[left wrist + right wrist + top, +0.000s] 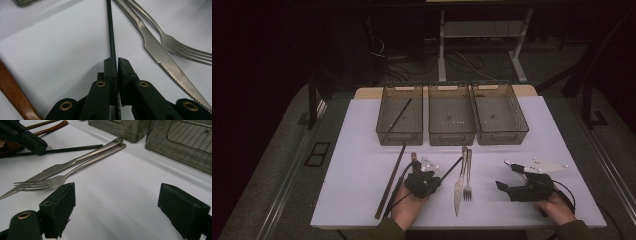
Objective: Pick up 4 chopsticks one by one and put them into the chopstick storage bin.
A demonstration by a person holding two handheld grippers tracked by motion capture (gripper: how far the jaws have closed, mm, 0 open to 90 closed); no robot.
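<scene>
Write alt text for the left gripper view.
The left gripper is shut on a thin black stick that runs away across the white table. To its right lie a knife and a fork side by side; a brown wooden stick crosses the lower left corner.

knife: tip cut by right edge, left gripper view | fork: tines cut by right edge | black stick: near end hidden btw jaws | brown stick: cut at left & bottom edges | bin: cut by top-right edge, right gripper view
</scene>
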